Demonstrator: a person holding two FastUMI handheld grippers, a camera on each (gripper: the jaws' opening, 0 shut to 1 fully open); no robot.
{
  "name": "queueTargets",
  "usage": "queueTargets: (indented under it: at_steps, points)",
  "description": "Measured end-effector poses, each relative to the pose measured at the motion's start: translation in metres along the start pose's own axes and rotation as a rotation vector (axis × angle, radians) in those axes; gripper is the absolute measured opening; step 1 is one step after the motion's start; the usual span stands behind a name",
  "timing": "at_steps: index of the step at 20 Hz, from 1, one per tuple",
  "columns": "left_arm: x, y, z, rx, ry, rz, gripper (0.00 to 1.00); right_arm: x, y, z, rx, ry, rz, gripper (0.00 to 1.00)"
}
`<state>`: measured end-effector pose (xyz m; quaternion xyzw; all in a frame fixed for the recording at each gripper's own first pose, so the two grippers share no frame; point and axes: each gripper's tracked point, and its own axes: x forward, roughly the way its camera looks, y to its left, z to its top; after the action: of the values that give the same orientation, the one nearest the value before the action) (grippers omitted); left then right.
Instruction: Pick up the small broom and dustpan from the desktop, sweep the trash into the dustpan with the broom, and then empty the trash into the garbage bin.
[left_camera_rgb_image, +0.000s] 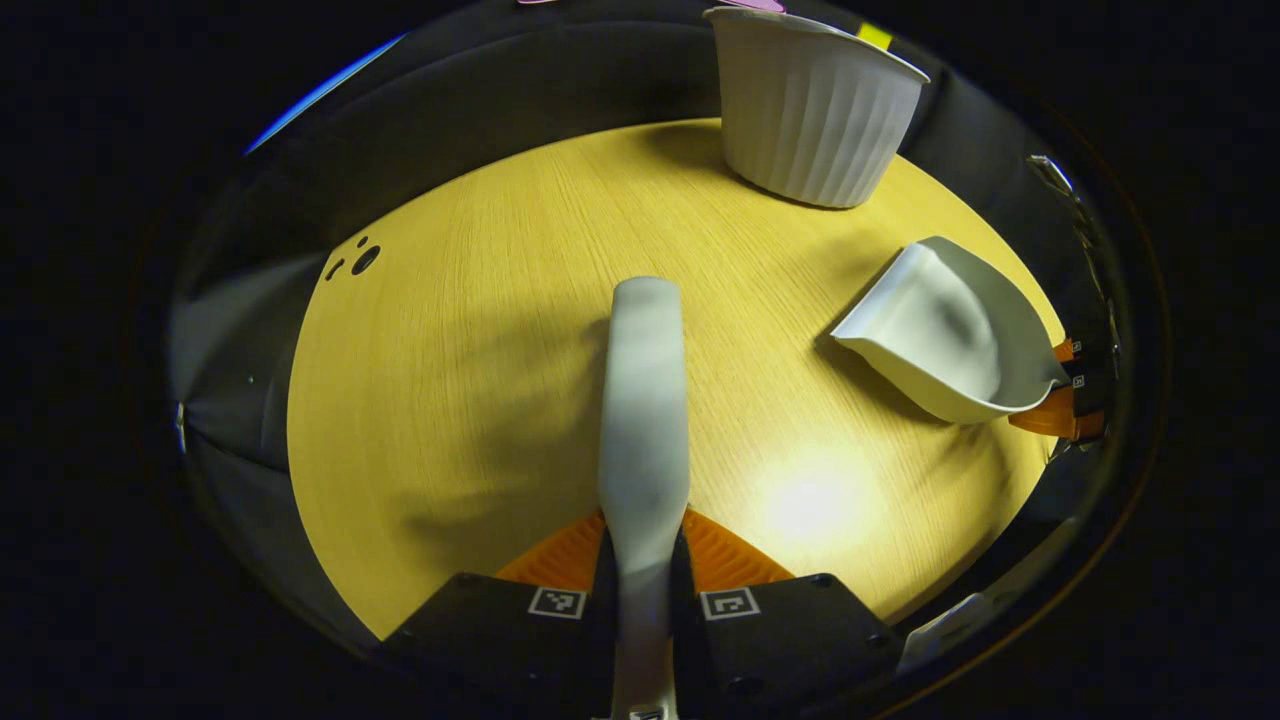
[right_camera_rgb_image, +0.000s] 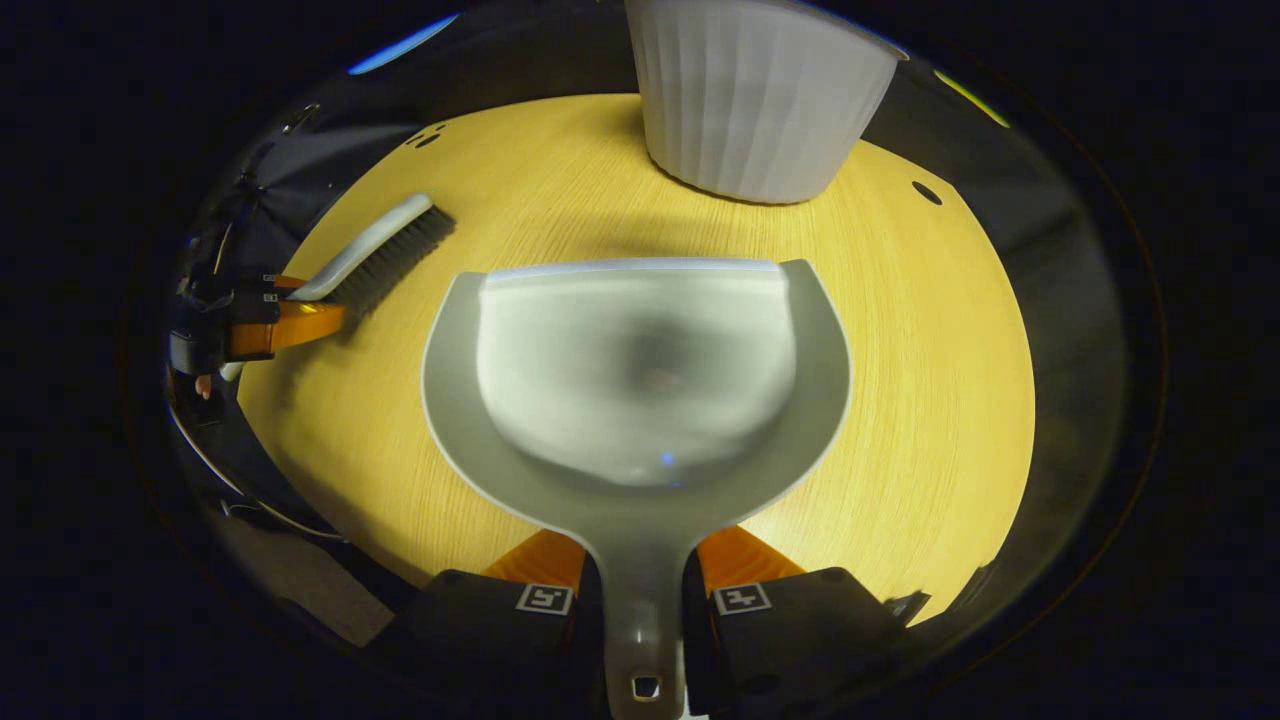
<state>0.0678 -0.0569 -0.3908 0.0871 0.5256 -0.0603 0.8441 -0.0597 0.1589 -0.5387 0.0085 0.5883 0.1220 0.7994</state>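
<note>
Left gripper (left_camera_rgb_image: 642, 560): clenched on the broom (left_camera_rgb_image: 645, 400) by its handle, both fingers pressing its sides; in the right gripper view this gripper (right_camera_rgb_image: 300, 322) sits at the table's left edge, with the broom (right_camera_rgb_image: 385, 250) reaching out from it.
Right gripper (right_camera_rgb_image: 640, 580): grasping the dustpan (right_camera_rgb_image: 635, 380) by its handle; from the left gripper view the dustpan (left_camera_rgb_image: 945, 335) is tilted, with this gripper (left_camera_rgb_image: 1060, 400) behind it at the right edge.
Bin (right_camera_rgb_image: 755, 100): white, ribbed, standing at the far side of the table (right_camera_rgb_image: 930, 350), beyond the dustpan's lip.
Trash: no loose bits can be made out on the table; a dim spot in the pan's middle is too blurred to name.
Step in hand: judging by both tools being held and aimed toward the bin, either the sweep or the carry to the bin.
Doing it well: keep the pan level or tipped back until its lip clears the bin's rim, then tilt forward over the opening; keep the broom clear of the pan's path.
Left gripper view adds: the pan's side profile and tilt, the bin's open rim (left_camera_rgb_image: 815, 40).
Right gripper view adds: the pan's inside, the broom's dark bristles (right_camera_rgb_image: 400, 260) near the table top.
</note>
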Motion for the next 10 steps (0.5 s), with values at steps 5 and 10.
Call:
queueTargets:
  at_steps: [5, 10]
  points:
    - [-0.004, -0.001, -0.003, -0.008, 0.014, 0.006, 0.29, 0.011, -0.001, -0.004, -0.010, 0.009, -0.019, 0.37]
    - [-0.014, -0.005, -0.004, 0.000, 0.000, 0.009, 0.39, 0.002, 0.002, -0.005, -0.001, -0.001, -0.002, 0.42]
